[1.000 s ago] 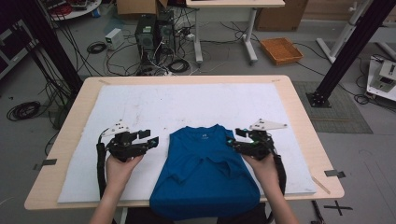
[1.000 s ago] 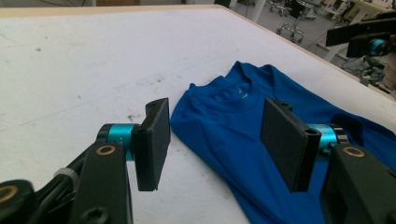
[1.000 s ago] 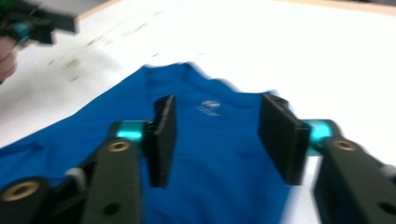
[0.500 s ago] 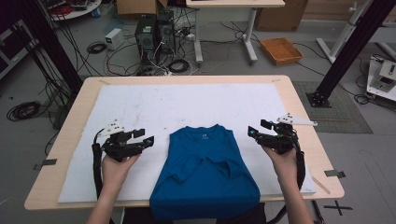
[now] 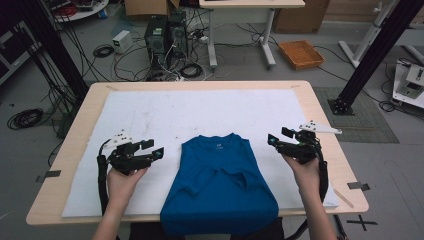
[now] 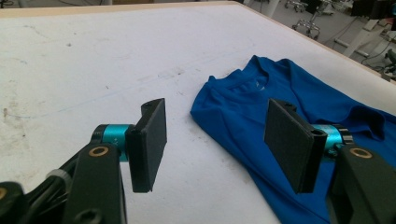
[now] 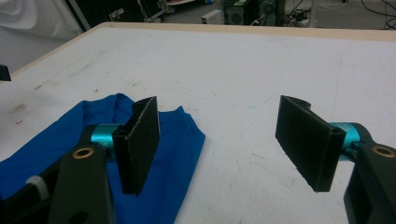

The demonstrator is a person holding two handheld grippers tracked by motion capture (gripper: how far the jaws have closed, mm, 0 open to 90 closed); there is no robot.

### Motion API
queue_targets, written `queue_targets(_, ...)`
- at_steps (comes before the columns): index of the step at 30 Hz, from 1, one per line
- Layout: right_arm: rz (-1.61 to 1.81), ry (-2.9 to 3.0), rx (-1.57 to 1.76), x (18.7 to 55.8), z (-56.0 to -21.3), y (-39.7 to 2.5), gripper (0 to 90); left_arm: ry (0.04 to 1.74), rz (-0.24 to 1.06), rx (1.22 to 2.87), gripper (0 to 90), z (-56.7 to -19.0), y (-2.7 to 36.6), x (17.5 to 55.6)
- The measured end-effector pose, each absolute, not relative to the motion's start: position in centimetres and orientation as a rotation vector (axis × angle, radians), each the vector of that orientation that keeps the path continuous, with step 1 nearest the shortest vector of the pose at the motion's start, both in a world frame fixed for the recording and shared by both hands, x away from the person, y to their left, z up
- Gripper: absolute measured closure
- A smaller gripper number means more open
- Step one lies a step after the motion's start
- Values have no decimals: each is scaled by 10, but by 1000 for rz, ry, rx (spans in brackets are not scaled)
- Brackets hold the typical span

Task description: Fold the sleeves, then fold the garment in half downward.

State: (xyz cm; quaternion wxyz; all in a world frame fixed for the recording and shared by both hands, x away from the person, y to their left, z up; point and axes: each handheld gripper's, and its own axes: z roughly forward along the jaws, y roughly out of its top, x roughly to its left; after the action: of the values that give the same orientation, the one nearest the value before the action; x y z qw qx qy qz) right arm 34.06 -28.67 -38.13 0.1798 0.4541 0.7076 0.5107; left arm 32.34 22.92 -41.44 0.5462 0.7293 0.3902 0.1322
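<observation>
The white mat (image 5: 200, 112) lies bare across its far half and down both sides of the blue shirt (image 5: 220, 185), so a gripper could pass there freely. On the near middle, the shirt is the only obstacle, spreading to the table's (image 5: 320, 107) near edge.

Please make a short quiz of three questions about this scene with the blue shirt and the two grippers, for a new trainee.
1. True or false: the left gripper grips the blue T-shirt.
2. Where do the T-shirt's sleeves lie? A) spread out to the sides B) folded in over the body C) rolled up at the collar
3. Fill in: the jaws of the right gripper stand ____.

Key: 1. False; it is open, beside the shirt on the white mat. 2. B. 3. open.
</observation>
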Motion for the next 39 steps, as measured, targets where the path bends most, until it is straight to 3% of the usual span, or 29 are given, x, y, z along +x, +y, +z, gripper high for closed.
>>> queue_targets(8, 1437, 2007, 1279, 343, -383, -286, 307, 929, 293, 1740, 395, -416, 223, 324)
queue_targets(15, 1398, 2076, 1289, 349, -400, -281, 422, 941, 245, 1827, 440, -426, 198, 329)
queue_targets(20, 1340, 2135, 1305, 353, -418, -272, 482, 968, 212, 1868, 526, -434, 180, 331)
queue_targets(34, 1203, 2259, 1294, 361, -443, -243, 553, 1097, 203, 1941, 537, -451, 152, 344)
queue_targets(39, 1136, 2300, 1265, 364, -451, -235, 647, 1104, 238, 1943, 637, -451, 152, 344)
